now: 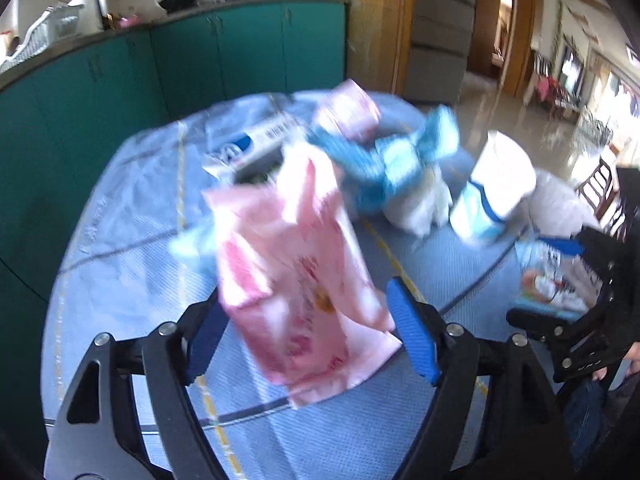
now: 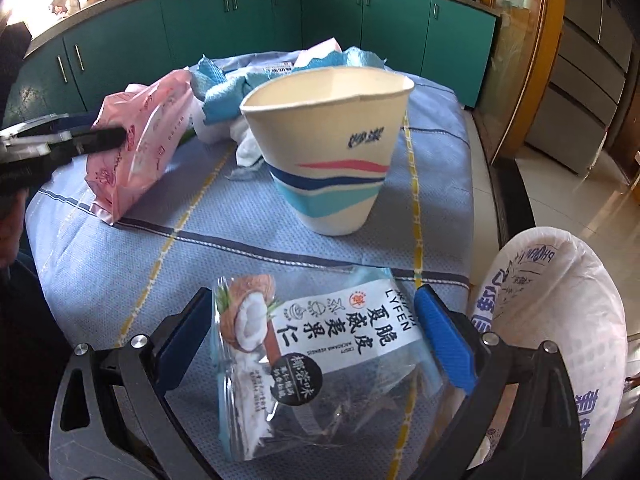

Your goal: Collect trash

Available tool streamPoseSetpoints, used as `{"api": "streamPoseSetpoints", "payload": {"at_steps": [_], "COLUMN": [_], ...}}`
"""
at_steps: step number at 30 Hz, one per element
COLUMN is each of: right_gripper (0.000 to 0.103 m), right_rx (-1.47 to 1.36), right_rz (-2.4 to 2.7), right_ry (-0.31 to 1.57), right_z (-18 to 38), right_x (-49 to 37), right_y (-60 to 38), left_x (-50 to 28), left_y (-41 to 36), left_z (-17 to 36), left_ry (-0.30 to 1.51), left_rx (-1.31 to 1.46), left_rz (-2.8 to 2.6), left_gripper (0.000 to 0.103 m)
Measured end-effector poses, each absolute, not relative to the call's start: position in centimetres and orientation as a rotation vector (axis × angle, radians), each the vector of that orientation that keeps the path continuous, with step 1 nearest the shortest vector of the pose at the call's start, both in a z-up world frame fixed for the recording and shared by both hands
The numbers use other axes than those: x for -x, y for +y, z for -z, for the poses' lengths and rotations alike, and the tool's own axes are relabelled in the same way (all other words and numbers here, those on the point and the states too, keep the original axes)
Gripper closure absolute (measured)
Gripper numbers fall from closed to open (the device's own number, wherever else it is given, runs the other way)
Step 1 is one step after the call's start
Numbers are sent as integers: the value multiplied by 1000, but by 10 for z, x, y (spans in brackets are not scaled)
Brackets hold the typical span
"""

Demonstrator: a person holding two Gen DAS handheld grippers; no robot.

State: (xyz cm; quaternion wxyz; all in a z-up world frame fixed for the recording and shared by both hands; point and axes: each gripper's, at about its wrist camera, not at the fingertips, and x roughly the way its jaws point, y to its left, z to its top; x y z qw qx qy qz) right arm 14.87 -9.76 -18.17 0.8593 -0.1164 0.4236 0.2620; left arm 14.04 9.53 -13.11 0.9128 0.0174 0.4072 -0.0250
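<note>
Two tongs over one tabletop (image 2: 280, 248) covered with a blue cloth crossed by dark and yellow lines. Left tongs (image 1: 304, 332): released, jaws standing wide; a pink wrapper (image 1: 296, 264) lies blurred between the blue pads (image 1: 412, 336), and whether either pad touches it cannot be told. In the right wrist view the same pink wrapper (image 2: 140, 140) sits at the left part of the cloth with the left tongs (image 2: 80, 142) at its near side. Right tongs (image 2: 316, 340): released, jaws wide, pads clear of a clear snack bag (image 2: 304, 364) printed with a coconut picture and Chinese characters, which lies flat on the cloth between them. Paper cup (image 2: 332, 152): upright, mid-cloth, beyond the snack bag, white with red, dark blue and light blue waves, rim dented. Blue rag (image 2: 240, 84): crumpled, behind the cup, beside the pink wrapper. White tissue (image 2: 248, 148): crumpled, touching the rag, just left of the cup's base. White bag (image 2: 560, 320): printed with blue characters, mouth open, at the right edge of the tabletop, just beside the right tongs. Background: teal cabinets (image 2: 240, 28) under a counter with pots.
</note>
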Motion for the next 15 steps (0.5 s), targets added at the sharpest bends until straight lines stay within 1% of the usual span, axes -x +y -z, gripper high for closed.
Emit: {"api": "streamPoseSetpoints", "payload": {"at_steps": [2,4,5,6,7,8,10,12,15], "right_gripper": [6,6,6,7,13,21,28,30,33], "right_rx": [249,246,244,240,230,221,220,215,215], "right_rz": [-557,-568,-572,-578,-590,-604,-613,-628,-646], "right_ry": [891,896,897,896,896,900,895,893,879], "right_z": [184,186,187,187,187,187,185,185,182], "right_x": [-147,-146,-145,-144,-145,-144,-142,-140,-136], "right_y": [-95,-92,-90,-89,-88,-89,-88,-86,-85], "left_x": [-144,-146,-147,-148,-148,-147,-146,-144,-141], "left_y": [91,88,88,90,92,93,95,96,95], "left_z": [138,144,146,148,148,147,145,142,138], "left_ry": [862,883,891,900,900,896,888,879,869], "left_rx": [-41,-51,-50,-41,-32,-27,-18,-11,-18], "left_rz": [54,46,42,39,36,36,41,41,35], "left_gripper": [25,33,40,42,43,47,54,62,68]}}
